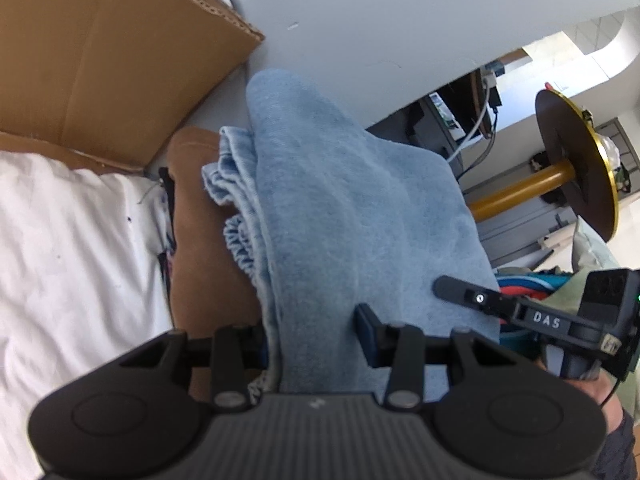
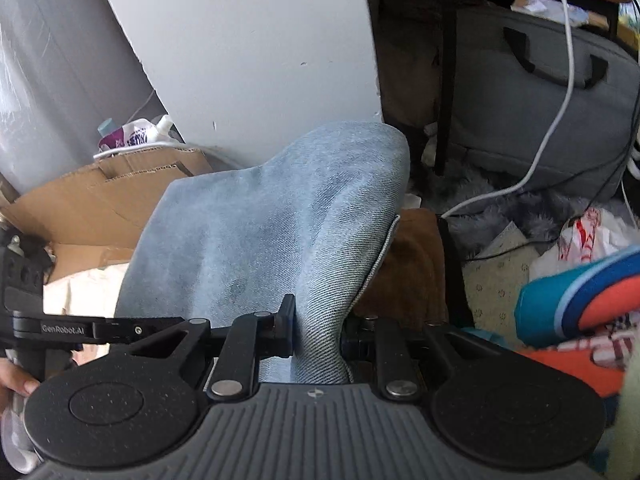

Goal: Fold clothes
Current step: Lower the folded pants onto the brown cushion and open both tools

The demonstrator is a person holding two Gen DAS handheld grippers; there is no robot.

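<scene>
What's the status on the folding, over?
Left claw shut on the jeans. Right claw shut on them too. Jeans held up over a brown cloth. Cardboard box close on the left.

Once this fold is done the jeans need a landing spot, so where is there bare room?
Both grippers, left and right, clamp the light-blue jeans. The white sheet, bordered by the cardboard box and the brown garment, looks barest. Right of the jeans it is crowded: colourful clothes, cables, bags.

A white wall panel (image 1: 380, 20) behind, a cardboard box (image 1: 104, 60) left — grey bag (image 2: 532, 92) and white cable (image 2: 560, 92) right.
</scene>
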